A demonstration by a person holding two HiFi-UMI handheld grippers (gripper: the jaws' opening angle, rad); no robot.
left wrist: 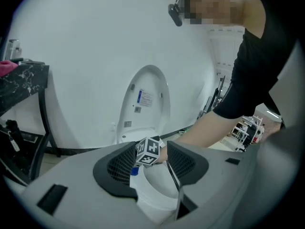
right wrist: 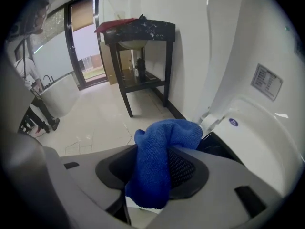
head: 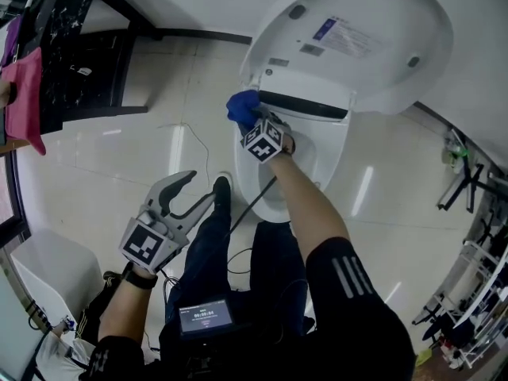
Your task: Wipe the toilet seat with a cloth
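Observation:
A white toilet stands with its lid [head: 357, 38] raised, and its seat [head: 266, 201] runs below the hinge. My right gripper [head: 248, 117] is shut on a blue cloth [head: 242, 105] and holds it at the back left of the seat, by the hinge. In the right gripper view the blue cloth [right wrist: 159, 161] bulges out between the jaws, next to the white hinge area [right wrist: 214, 120]. My left gripper [head: 184, 193] hangs open over the floor, left of the bowl, with nothing in it. The left gripper view looks between its open jaws at the toilet seat [left wrist: 157, 187] and the right gripper's marker cube [left wrist: 148, 151].
A black marble-topped stand [head: 71, 38] with a pink cloth [head: 24, 101] is at the far left. A white bin [head: 44, 272] sits at the lower left. A wire rack [head: 476, 276] stands at the right. A thin cable [head: 254, 201] runs from the right gripper.

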